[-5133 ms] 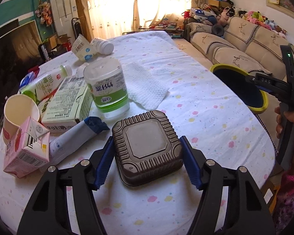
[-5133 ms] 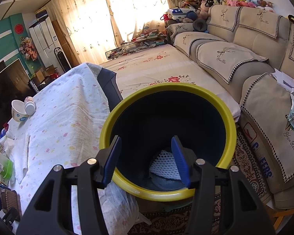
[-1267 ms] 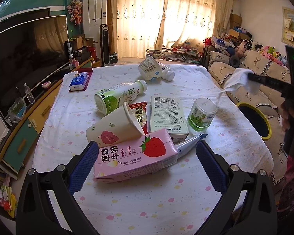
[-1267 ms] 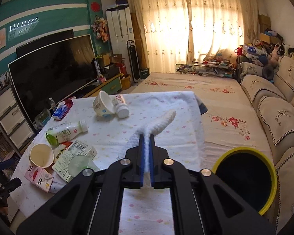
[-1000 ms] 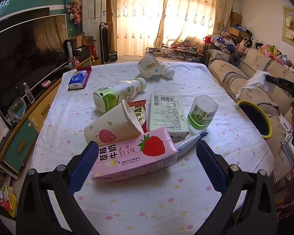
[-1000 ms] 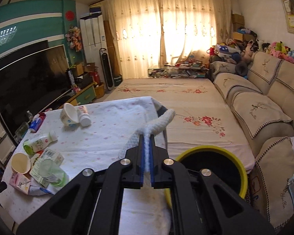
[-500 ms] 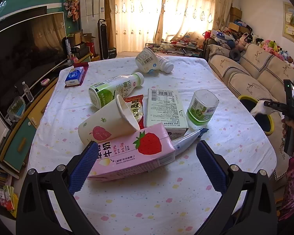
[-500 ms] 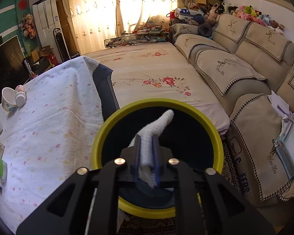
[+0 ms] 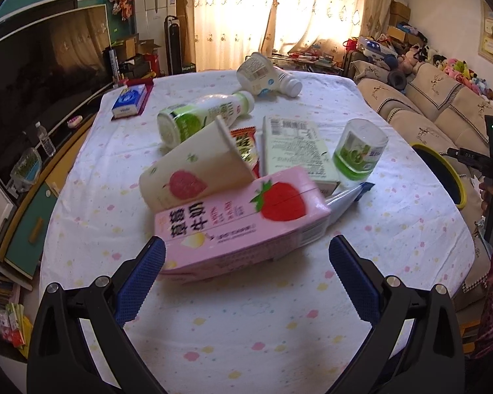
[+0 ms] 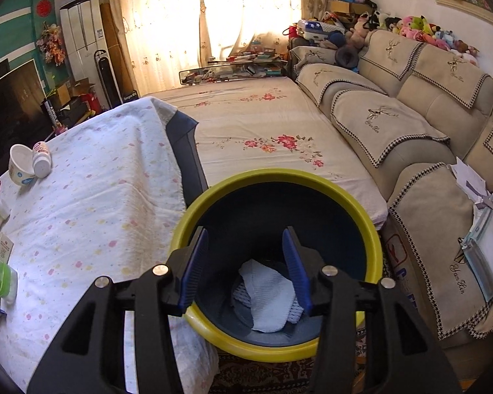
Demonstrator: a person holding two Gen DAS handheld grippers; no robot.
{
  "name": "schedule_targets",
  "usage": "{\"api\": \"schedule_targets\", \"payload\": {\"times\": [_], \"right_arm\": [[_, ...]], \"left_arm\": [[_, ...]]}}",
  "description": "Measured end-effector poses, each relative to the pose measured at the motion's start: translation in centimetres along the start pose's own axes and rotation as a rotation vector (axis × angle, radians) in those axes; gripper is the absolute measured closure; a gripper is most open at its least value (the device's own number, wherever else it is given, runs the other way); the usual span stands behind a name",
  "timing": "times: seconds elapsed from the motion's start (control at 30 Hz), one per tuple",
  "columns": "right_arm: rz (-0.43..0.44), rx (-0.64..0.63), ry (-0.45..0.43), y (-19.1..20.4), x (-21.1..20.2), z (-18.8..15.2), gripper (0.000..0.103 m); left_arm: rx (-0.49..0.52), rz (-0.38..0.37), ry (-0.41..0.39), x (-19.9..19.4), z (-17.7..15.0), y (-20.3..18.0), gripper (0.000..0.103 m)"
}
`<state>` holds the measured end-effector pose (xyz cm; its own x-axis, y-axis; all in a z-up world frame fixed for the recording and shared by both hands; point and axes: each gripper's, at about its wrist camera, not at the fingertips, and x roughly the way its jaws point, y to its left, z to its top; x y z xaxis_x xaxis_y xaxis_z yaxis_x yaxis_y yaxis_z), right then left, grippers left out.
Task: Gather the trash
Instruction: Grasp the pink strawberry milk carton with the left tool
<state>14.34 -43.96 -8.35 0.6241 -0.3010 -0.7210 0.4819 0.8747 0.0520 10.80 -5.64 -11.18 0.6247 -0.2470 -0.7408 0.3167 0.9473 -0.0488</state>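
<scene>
My right gripper [image 10: 245, 262] hangs over the yellow-rimmed bin [image 10: 373, 229], its jaws opening with nothing between them. A white paper towel [image 10: 266, 298] lies at the bottom of the bin, clear of the pads. My left gripper [image 9: 245, 264] is open wide above the table, just short of a pink strawberry milk carton [image 9: 243, 220] lying on its side. Behind the carton lie a paper cup [image 9: 190, 172], a green bottle [image 9: 203, 115], a flat green-white carton [image 9: 295, 144] and a clear green-labelled jar [image 9: 360, 151]. The bin [image 9: 443, 177] also shows past the table's right edge.
A white cup and small bottle [image 9: 266, 77] lie at the table's far end, a tissue pack [image 9: 129, 101] at the far left. A sofa [image 10: 427, 124] and a floral daybed [image 10: 263, 138] stand behind the bin. A television [image 9: 39, 75] stands on the left.
The right gripper carried the paper towel down over the bin, opened and dropped it inside. The left gripper sank closer to the pink carton.
</scene>
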Motion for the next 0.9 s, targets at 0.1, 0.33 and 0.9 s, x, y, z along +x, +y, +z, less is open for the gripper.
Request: {"api": "schedule_targets", "payload": {"times": [0.1, 0.33, 0.9], "right_arm": [[0.009, -0.011, 0.003, 0.7, 0.1, 0.0, 0.057], [0.019, -0.031, 0.011, 1.6, 0.2, 0.1, 0.057], [0.038, -0.024, 0.010, 1.8, 0.2, 0.1, 0.057]], "left_arm": [[-0.036, -0.010, 0.016, 0.6, -0.5, 1.3, 0.005], [-0.059, -0.045, 0.048, 2.5, -1.0, 2.6, 0.005], [0.158, -0.271, 0.053, -0.6, -0.7, -5.3, 0.005]]}}
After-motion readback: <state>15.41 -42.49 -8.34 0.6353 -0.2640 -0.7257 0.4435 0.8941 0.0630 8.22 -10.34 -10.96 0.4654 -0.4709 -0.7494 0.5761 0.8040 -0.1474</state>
